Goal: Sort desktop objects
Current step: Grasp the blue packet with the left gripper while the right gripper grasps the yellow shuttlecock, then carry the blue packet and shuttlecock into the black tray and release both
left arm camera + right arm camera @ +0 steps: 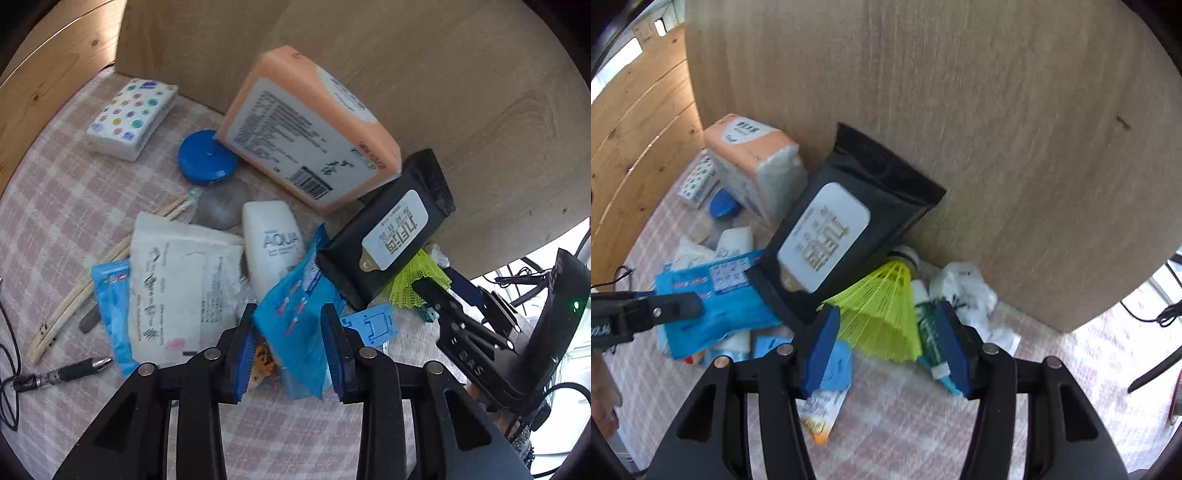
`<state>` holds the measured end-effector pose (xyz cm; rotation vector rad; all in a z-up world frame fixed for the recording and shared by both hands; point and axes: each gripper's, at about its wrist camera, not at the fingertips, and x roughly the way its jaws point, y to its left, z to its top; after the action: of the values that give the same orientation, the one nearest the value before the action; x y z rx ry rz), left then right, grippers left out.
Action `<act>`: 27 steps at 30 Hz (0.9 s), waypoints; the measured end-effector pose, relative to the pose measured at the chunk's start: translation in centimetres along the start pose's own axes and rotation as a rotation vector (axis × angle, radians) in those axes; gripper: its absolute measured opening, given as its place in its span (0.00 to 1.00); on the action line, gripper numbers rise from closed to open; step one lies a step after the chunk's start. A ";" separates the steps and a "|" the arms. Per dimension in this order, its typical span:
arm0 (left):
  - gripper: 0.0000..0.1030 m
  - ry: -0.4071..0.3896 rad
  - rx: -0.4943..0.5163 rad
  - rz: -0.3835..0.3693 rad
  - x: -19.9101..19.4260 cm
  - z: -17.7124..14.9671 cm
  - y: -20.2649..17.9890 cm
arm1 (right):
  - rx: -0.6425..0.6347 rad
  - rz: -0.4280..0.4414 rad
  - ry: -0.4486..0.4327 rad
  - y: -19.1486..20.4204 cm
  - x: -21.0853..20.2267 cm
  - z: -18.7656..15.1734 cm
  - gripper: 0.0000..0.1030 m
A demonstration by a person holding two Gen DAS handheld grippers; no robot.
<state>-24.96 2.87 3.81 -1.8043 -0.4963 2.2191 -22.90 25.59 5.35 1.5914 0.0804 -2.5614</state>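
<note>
Left gripper [290, 339] open, blue wipes pouch [295, 317] between its fingers. Right gripper [886, 343] open, straddling yellow shuttlecock [882, 314]; green tube [929, 328] against right finger.

Desktop clutter heaped around the black wipes pack [388, 236]

The black pack leaned tilted against the wooden board, its white label facing up. An orange tissue pack [310, 125] stood behind it, a blue packet [295, 306] lay just left, and a yellow shuttlecock [882, 314] lay beneath its lower edge.
</note>
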 end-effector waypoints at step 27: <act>0.02 -0.092 0.048 -0.033 -3.1 -4.3 -0.6 | 0.249 0.125 -0.044 -1.3 -3.6 -5.6 0.03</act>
<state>-20.10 2.72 6.06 -1.6641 -0.4826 2.2800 -16.53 27.79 6.06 1.5597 -0.3444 -2.5885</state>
